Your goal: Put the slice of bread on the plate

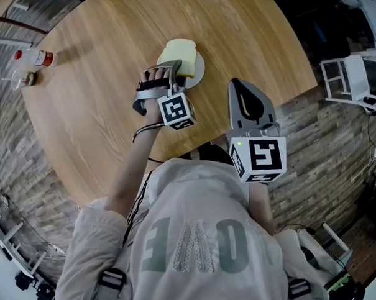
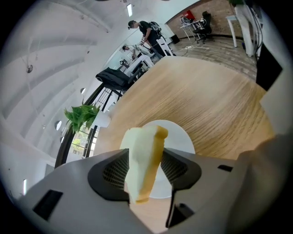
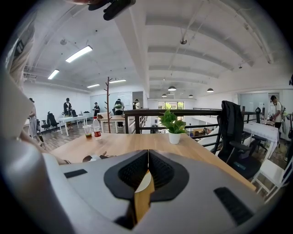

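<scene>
large pale letters on the shirt point(image 1: 193, 245), seen upside down, include "o" and "e"; nothing else legible.

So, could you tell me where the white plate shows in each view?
Head view: upper centre, plate partly hidden by the bread slice.
Left gripper view: centre, behind the slice.
Right gripper view: a sliver through the right tool's gap.
Shared landmark: the round wooden table.
</scene>
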